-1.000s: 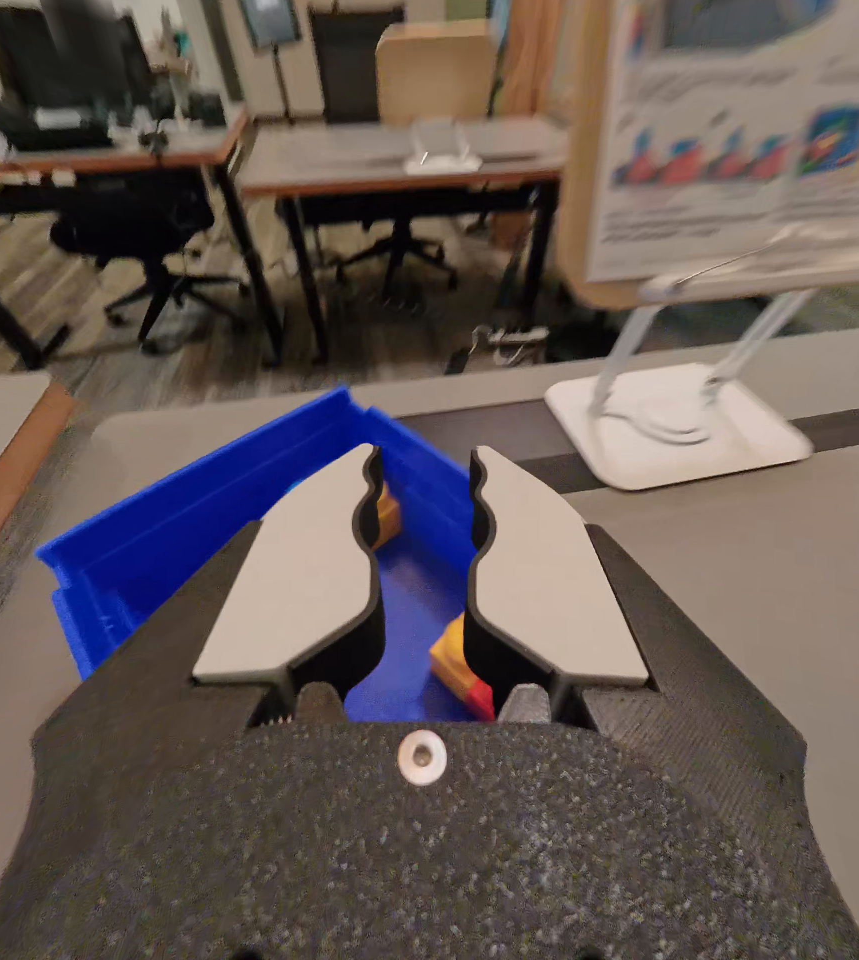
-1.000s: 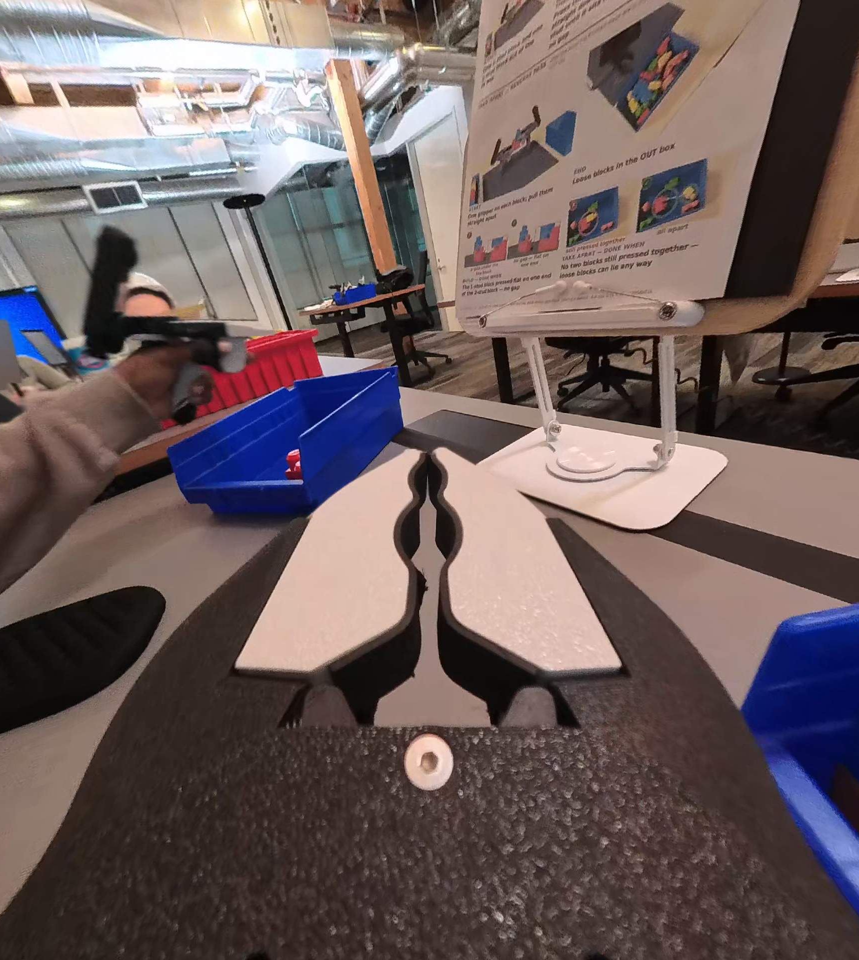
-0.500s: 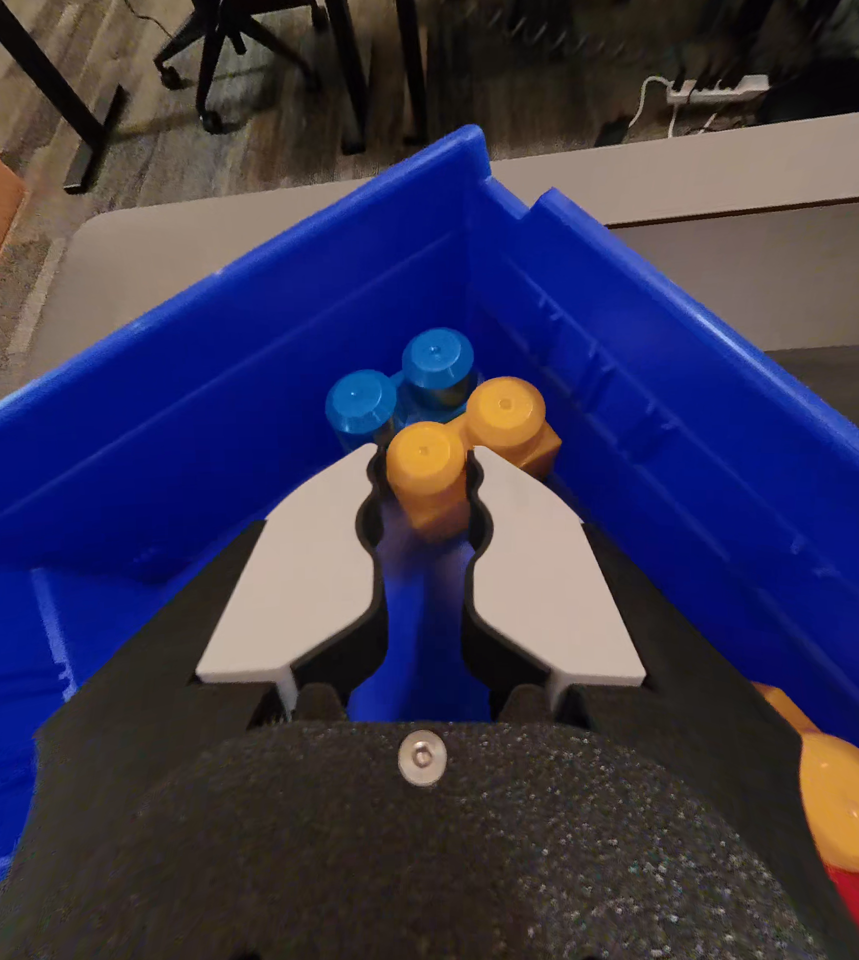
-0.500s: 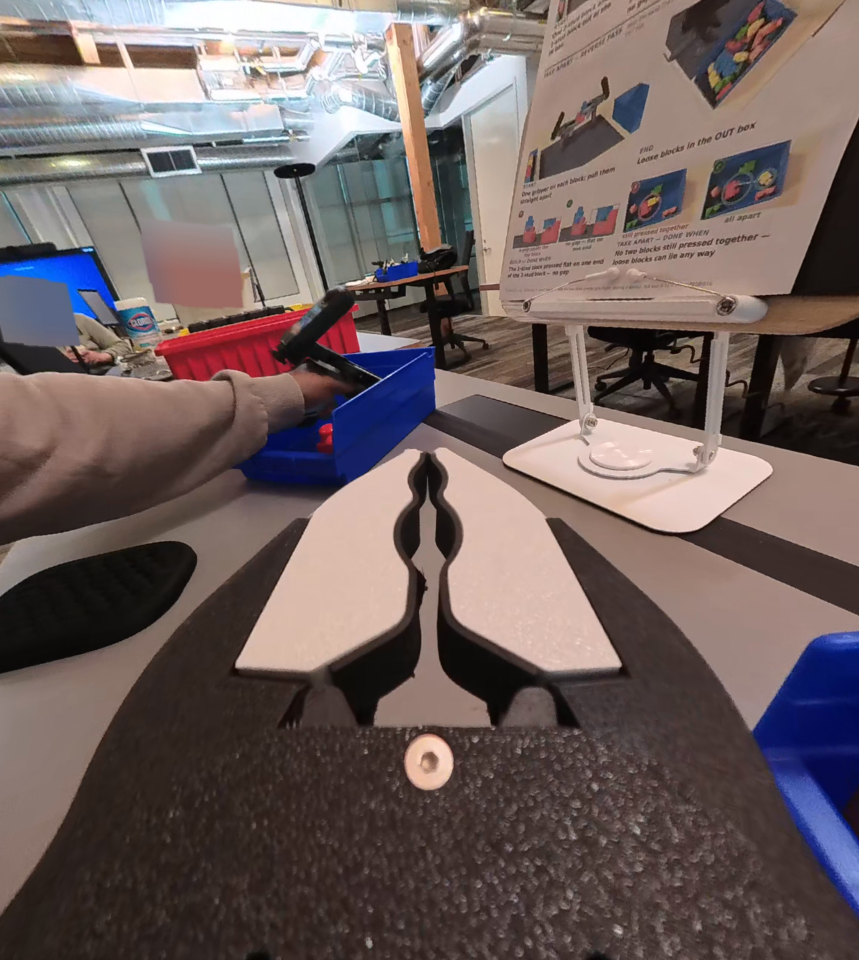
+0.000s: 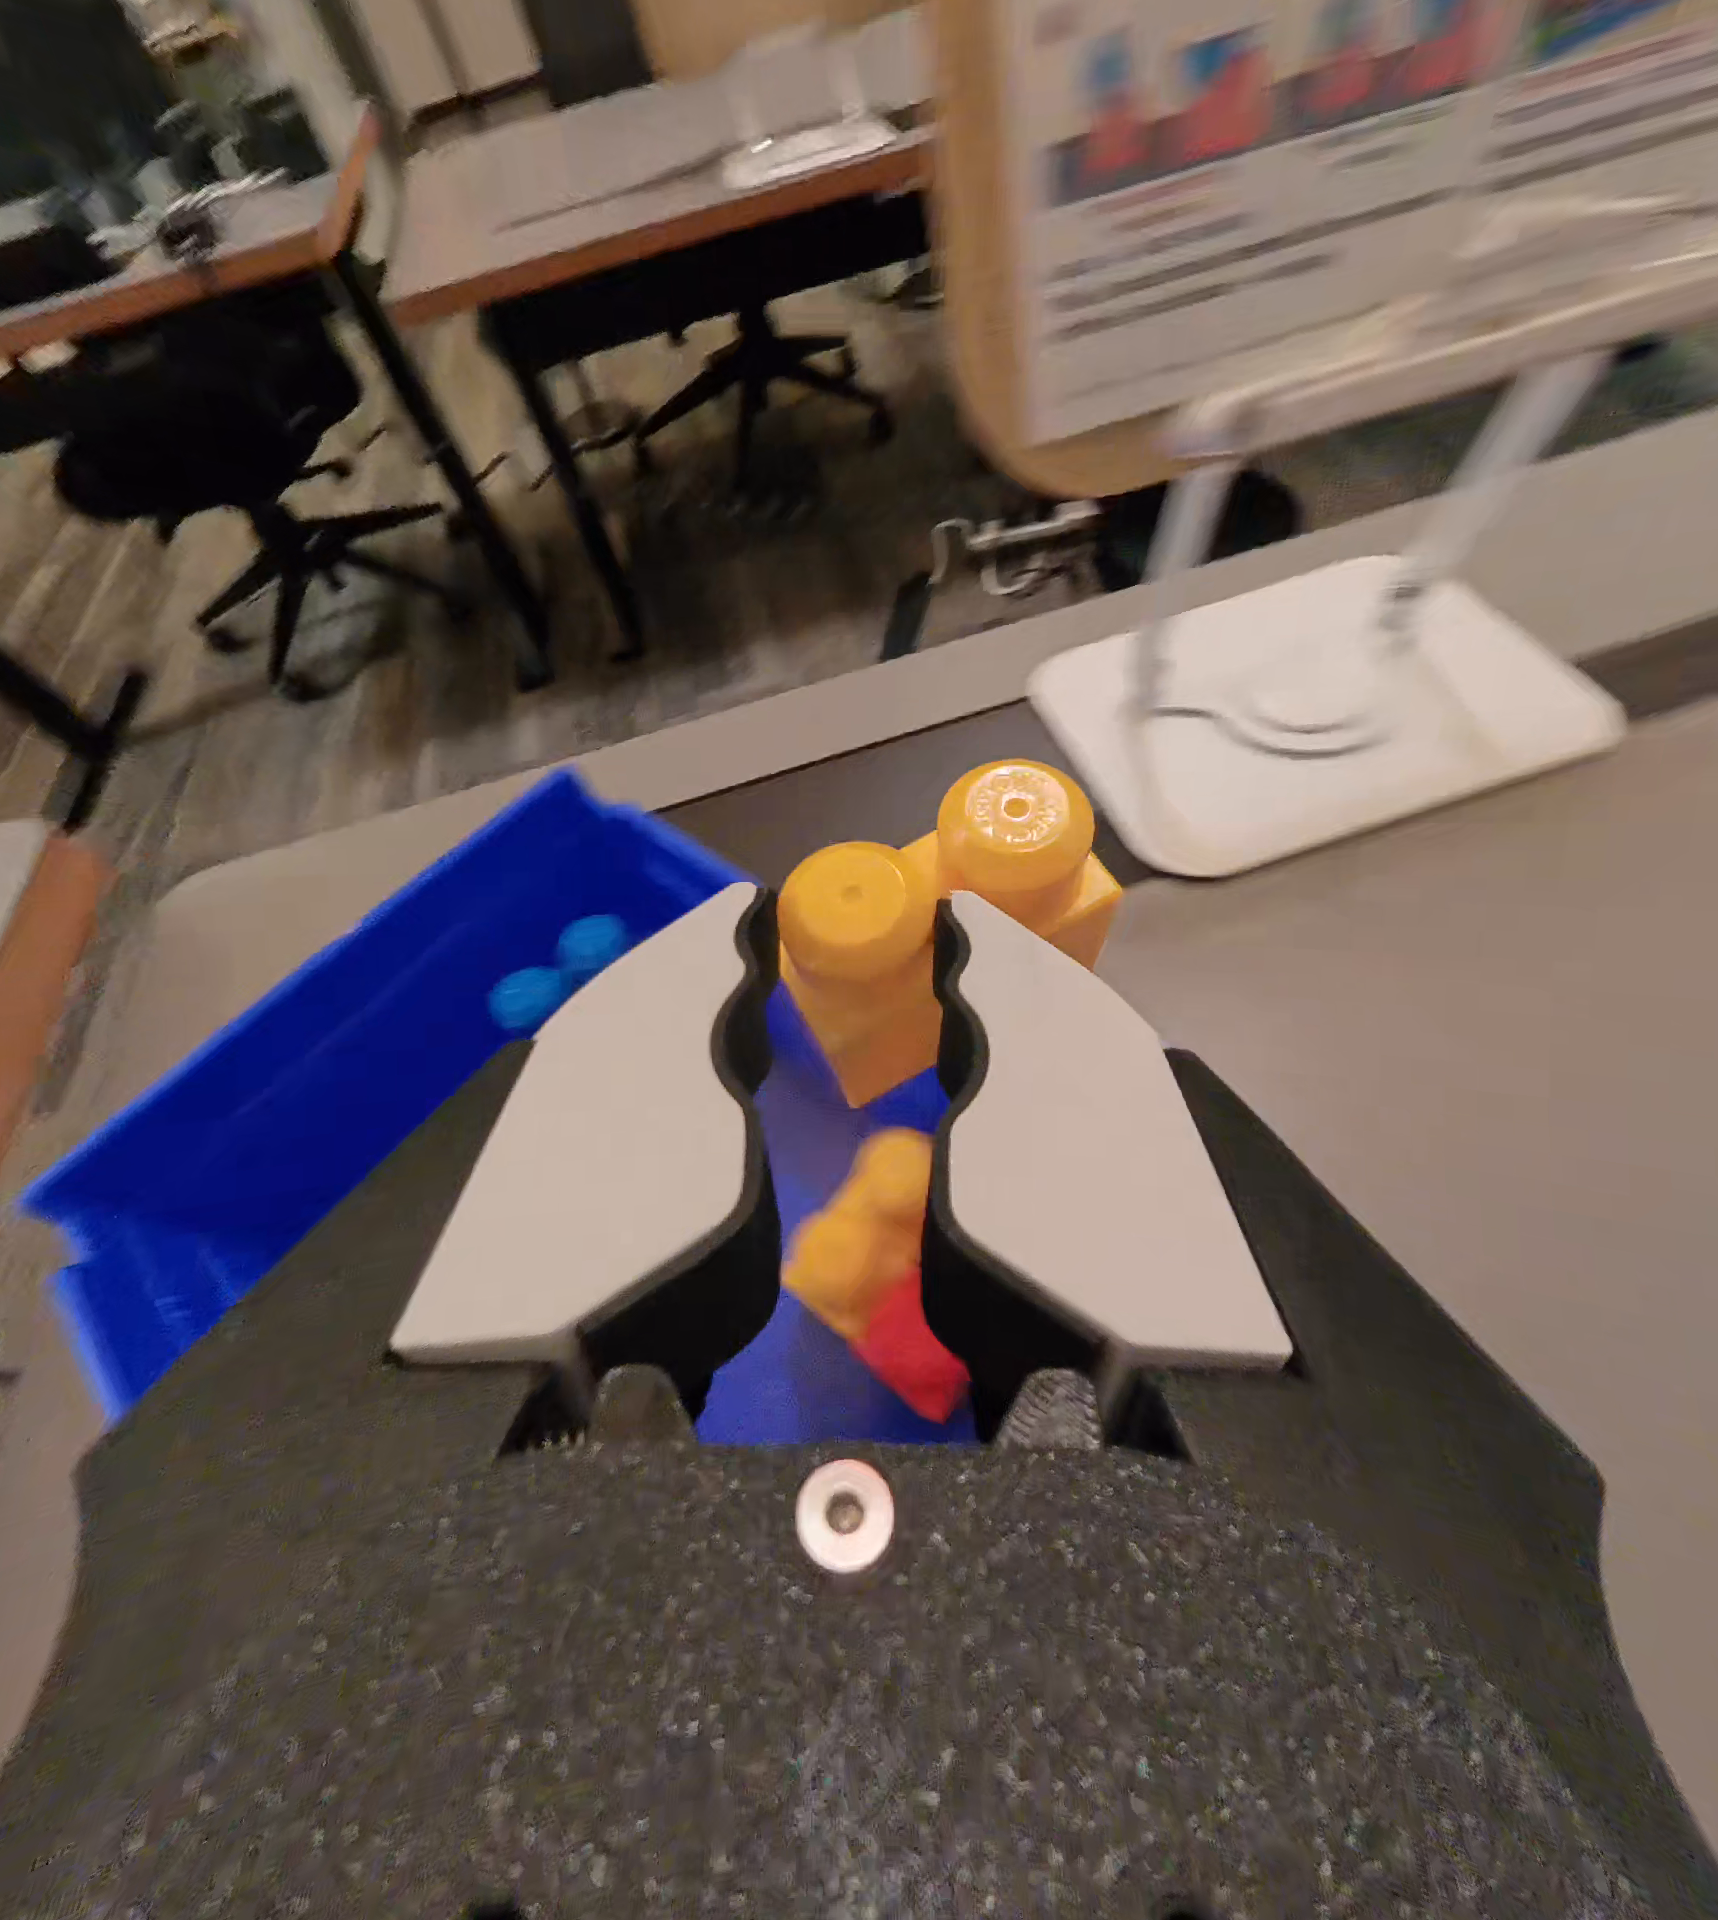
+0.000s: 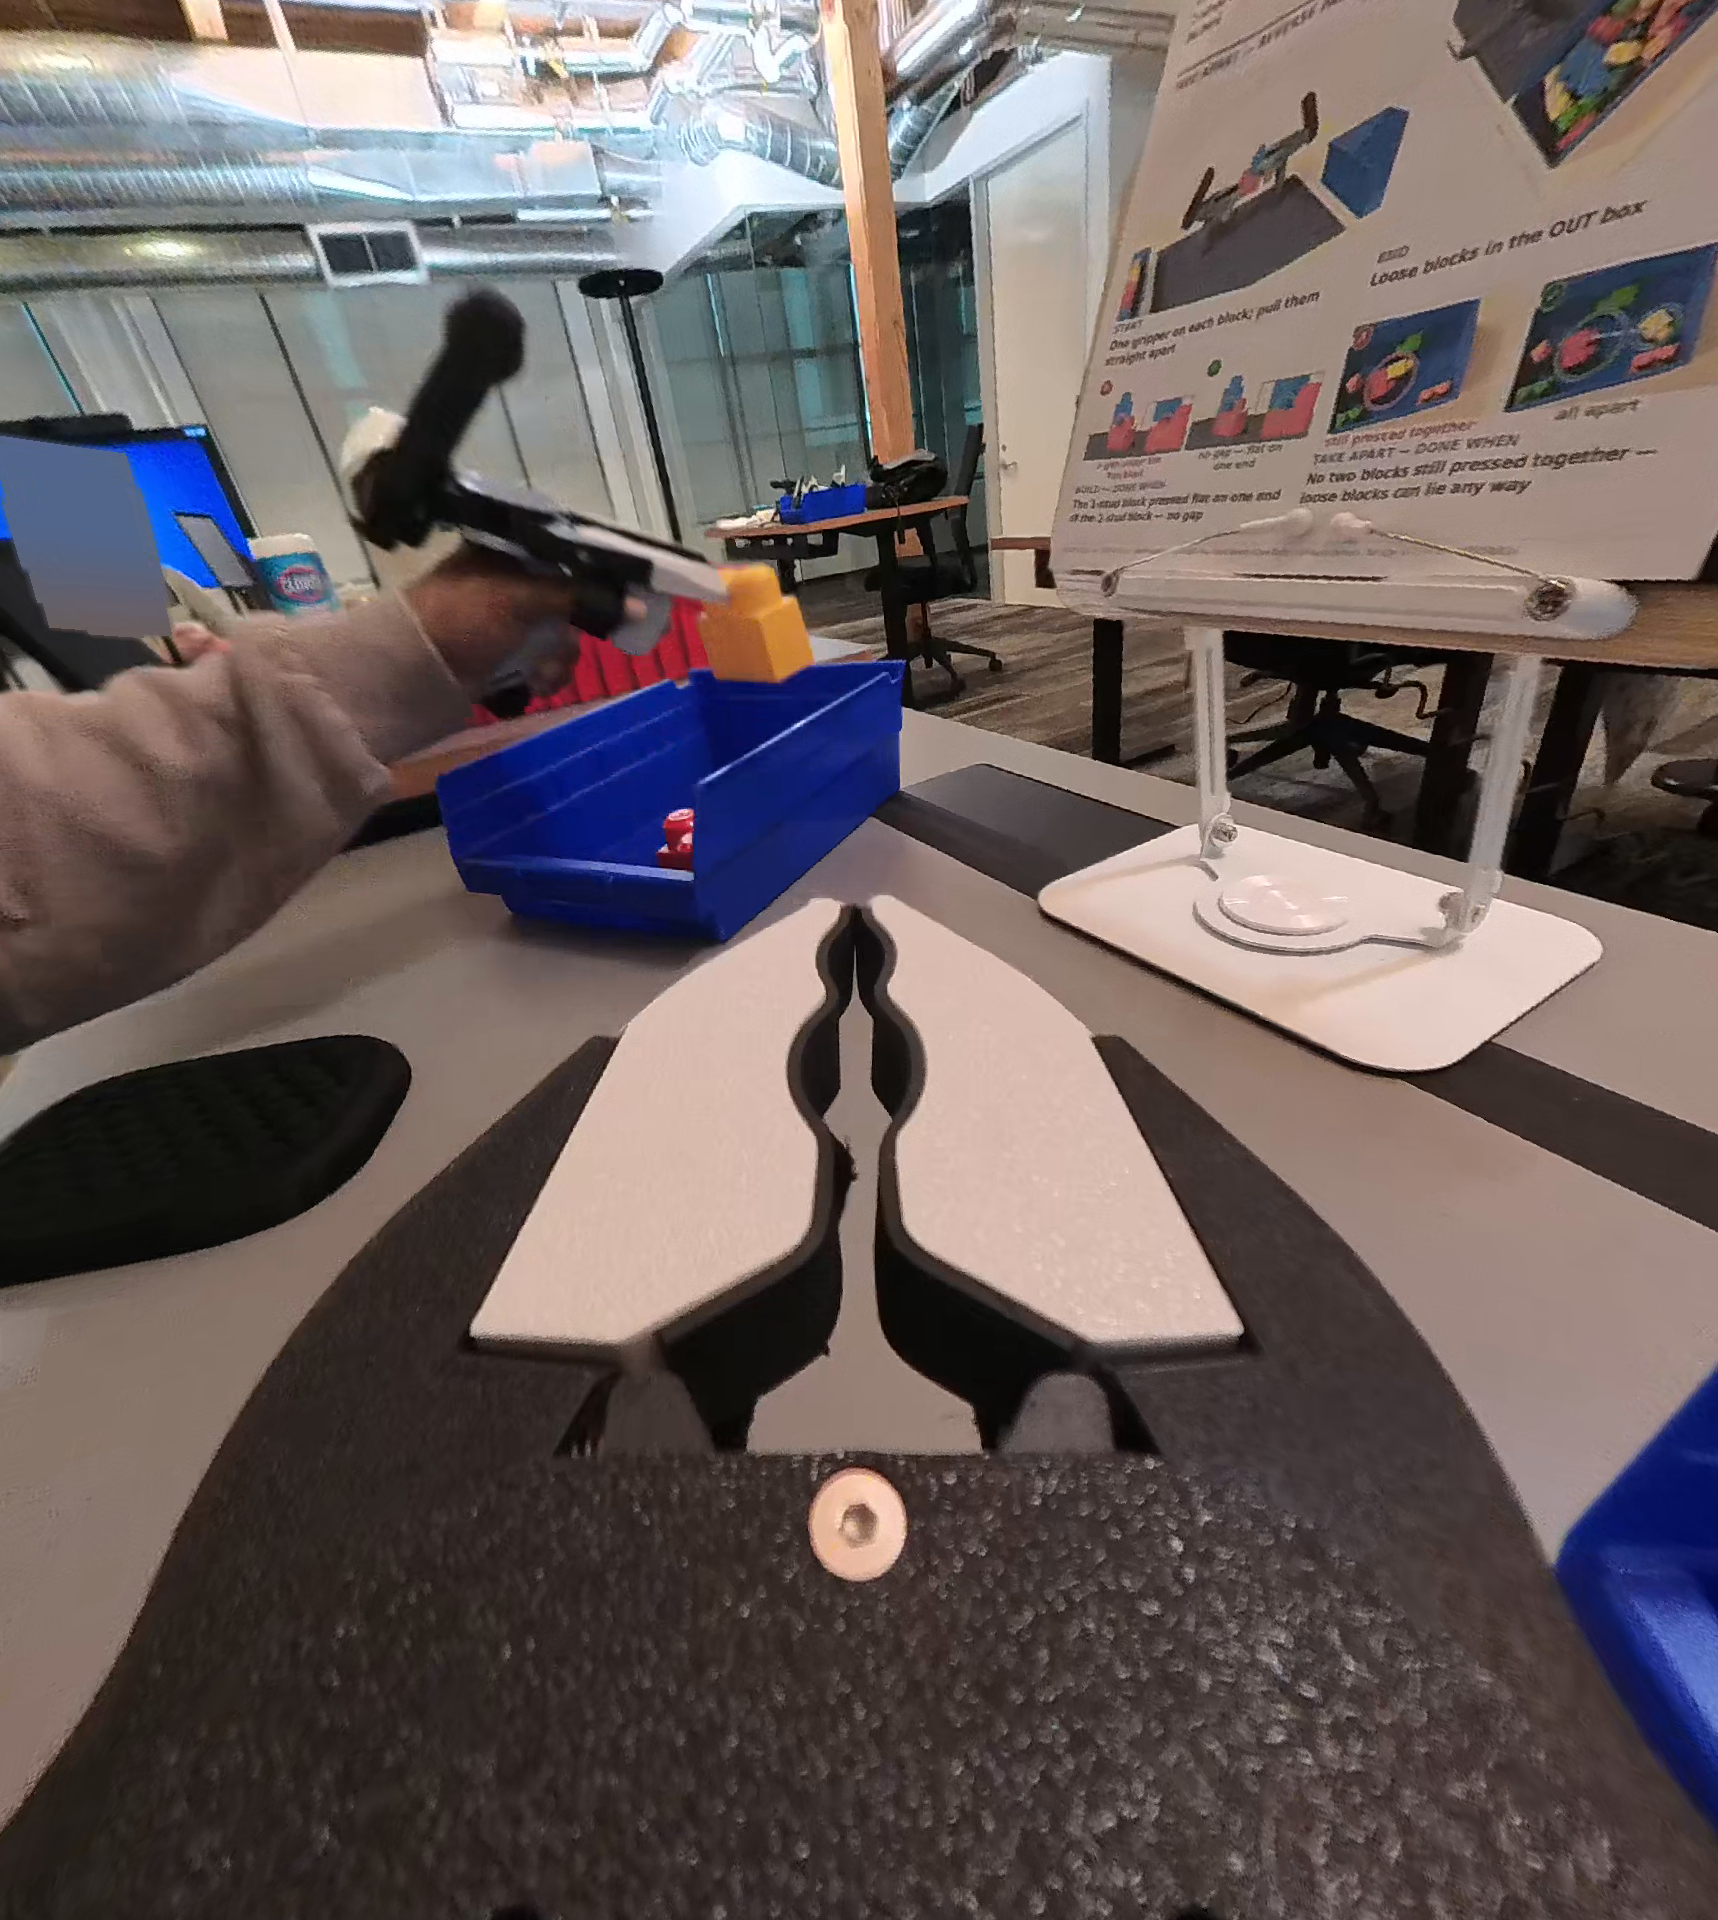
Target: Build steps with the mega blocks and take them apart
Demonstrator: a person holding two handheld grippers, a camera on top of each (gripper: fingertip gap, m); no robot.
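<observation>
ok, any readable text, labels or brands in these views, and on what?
Not quoting any writing; these carry it:
White printed instruction sheet on the white metal stand: several legible lines.
Orange two-stud plastic block, far stud: embossed ring, too small.
White wipes canister: label, blurred.

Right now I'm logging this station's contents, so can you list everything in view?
yellow block: one, two studs, held above the bin by the left claw
blue bin: one, on the grey table's far left, blocks inside
blue block: one, in the bin's far corner
yellow-and-red blocks: one joined pair, on the bin floor
second blue bin: one, at the near right edge
black pad: one, on the table near the sleeve
instruction sheet: one, on a white stand
grey table: one
left claw: shut on the yellow block
right claw: shut, empty, over the table
</observation>
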